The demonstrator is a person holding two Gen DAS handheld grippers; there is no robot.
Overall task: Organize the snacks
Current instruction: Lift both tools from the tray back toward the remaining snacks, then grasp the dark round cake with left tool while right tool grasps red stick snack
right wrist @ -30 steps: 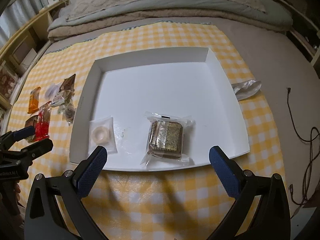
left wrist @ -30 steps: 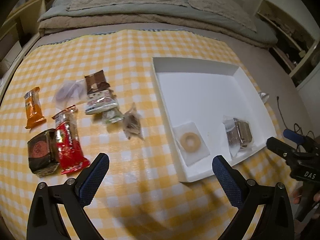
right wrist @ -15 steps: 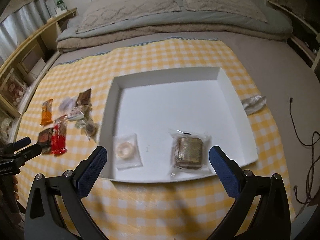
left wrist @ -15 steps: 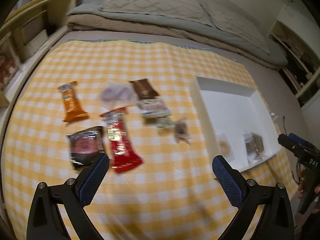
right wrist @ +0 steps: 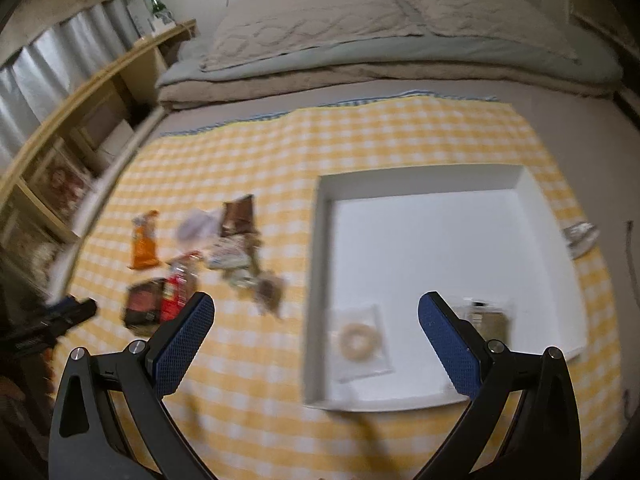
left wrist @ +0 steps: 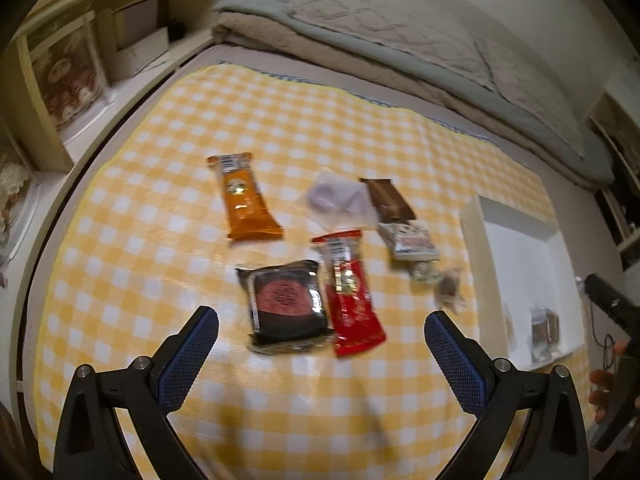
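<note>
Below my left gripper point(left wrist: 321, 326) — jaws wide, empty — snack packets point(left wrist: 286, 304) lie clustered mid-cloth point(left wrist: 160, 240), bare checks all round. My right gripper point(right wrist: 315, 314), also spread and empty, straddles the white tray's point(right wrist: 320, 240) left wall; two packets point(right wrist: 358, 342) sit near its front rim.

Left gripper point(left wrist: 321, 354) held above the checked cloth, jaws spread wide apart, nothing between the blue pads point(left wrist: 188, 358). Right gripper point(right wrist: 315, 334) likewise raised, jaws wide apart and empty. From the left wrist view, right gripper seen at the far right edge as a dark bar, with fingertips point(left wrist: 601, 380) of the hand gripping its handle just below. From the right wrist view, left gripper visible at the far left edge, blurred, jaw state unclear there.
</note>
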